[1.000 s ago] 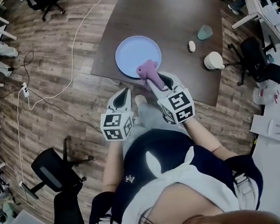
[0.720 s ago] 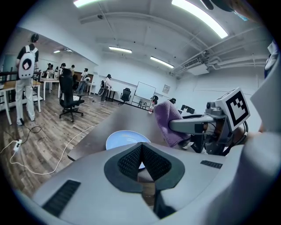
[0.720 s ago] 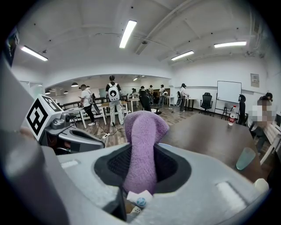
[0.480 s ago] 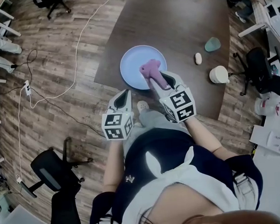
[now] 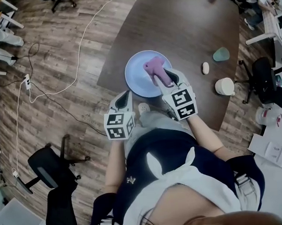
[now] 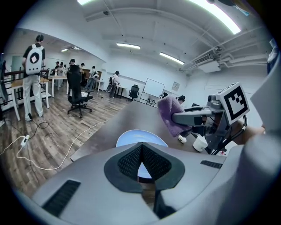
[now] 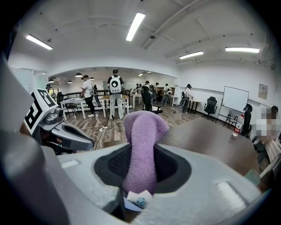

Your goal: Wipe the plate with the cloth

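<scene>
The right hand-held gripper [image 5: 161, 77] clamps a purple cloth [image 5: 153, 65] just above the blue plate [image 5: 137, 77] at the worktop [image 5: 183, 29]'s near edge; the left hand-held gripper [image 5: 126, 96] hangs closed, empty; wiping seemingly has yet to begin.

No word or number could be read anywhere, only coded square markers on the left gripper [image 5: 125, 94] and right gripper [image 5: 159, 75], a white emblem [image 5: 130, 180] on the person's dark top too small to read

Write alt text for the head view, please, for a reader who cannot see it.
Seen from above, the right gripper holds a purple cloth over a pale blue plate at the near edge of a dark table. The left gripper hangs shut and empty beside the table, over wooden floor.
</scene>
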Available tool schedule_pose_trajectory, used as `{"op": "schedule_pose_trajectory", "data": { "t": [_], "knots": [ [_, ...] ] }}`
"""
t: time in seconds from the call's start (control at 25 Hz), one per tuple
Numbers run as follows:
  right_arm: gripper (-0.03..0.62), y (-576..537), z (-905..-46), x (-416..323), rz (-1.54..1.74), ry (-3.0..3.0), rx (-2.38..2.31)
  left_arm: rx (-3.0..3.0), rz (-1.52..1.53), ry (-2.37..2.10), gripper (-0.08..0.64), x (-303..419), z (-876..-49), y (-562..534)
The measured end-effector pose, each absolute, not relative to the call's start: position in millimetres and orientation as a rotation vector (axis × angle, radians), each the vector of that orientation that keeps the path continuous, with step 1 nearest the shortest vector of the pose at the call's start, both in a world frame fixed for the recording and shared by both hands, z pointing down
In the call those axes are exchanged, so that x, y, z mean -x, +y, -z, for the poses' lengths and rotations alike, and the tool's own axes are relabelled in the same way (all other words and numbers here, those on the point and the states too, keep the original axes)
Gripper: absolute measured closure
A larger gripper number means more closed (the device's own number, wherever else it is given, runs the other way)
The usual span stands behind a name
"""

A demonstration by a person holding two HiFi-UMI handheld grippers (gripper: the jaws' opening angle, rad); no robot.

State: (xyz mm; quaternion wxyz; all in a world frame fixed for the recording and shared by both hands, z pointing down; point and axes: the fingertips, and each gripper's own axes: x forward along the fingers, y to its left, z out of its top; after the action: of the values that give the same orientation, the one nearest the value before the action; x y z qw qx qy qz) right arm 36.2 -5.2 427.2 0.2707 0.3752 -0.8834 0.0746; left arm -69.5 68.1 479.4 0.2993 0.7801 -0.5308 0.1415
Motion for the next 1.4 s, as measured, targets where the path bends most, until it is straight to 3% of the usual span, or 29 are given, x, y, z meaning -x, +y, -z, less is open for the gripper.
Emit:
{"op": "schedule_pose_trajectory", "data": {
  "t": [1.4],
  "knots": [
    [0.465, -70, -520, -17, 0.056, -2.115, -0.855, -1.843, -0.555, -1.368, 0.556, 70, -578, 36]
  ]
}}
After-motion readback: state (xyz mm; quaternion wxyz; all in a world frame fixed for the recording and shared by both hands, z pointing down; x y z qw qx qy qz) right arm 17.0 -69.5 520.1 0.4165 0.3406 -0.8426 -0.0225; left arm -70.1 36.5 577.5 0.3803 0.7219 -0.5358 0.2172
